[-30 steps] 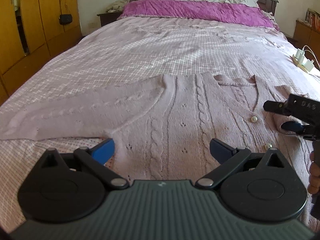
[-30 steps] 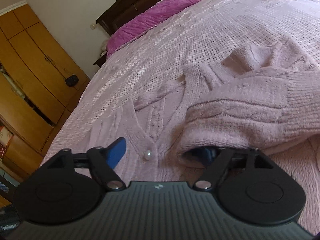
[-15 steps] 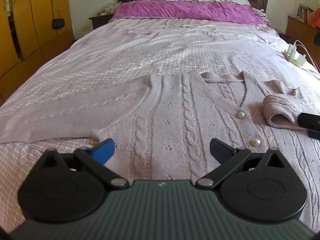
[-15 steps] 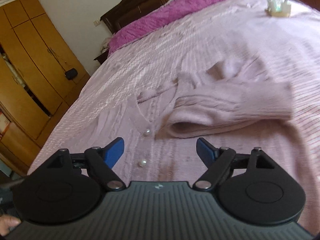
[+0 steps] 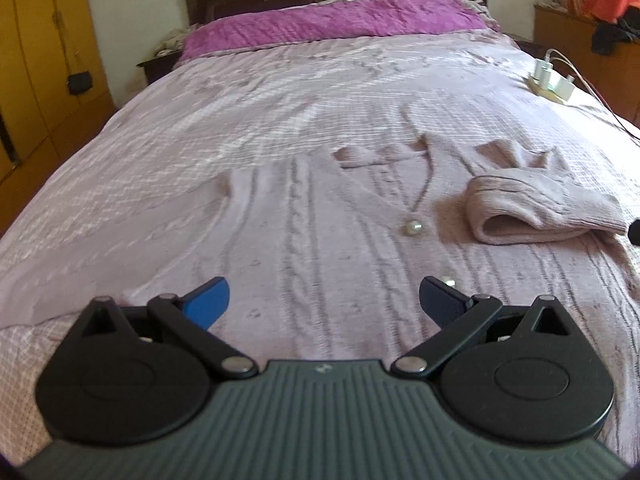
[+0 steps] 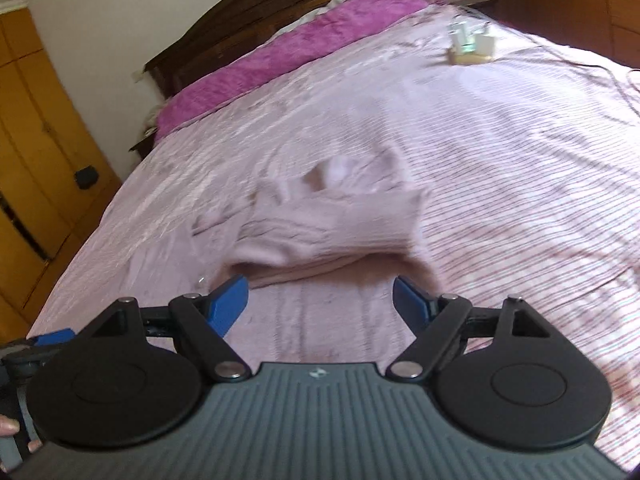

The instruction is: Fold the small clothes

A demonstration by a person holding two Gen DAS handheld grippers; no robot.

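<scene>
Already the pale pink cable-knit cardigan [image 5: 320, 216] has its right sleeve [image 5: 540, 212] folded inward; left gripper [image 5: 324, 300] and right gripper [image 6: 320, 300] gape wide, empty, free to regrasp.

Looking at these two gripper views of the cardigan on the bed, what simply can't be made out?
- Cardigan hem: left wrist view, hidden behind the left gripper body.
- Left sleeve end: same view, cut off by the left edge.
- Lower pearl button: half hidden by a fingertip.
- Folded right sleeve: right wrist view, smeared by motion blur; knit unreadable.
- Chargers on the bedspread: blurred and too small to count.
</scene>
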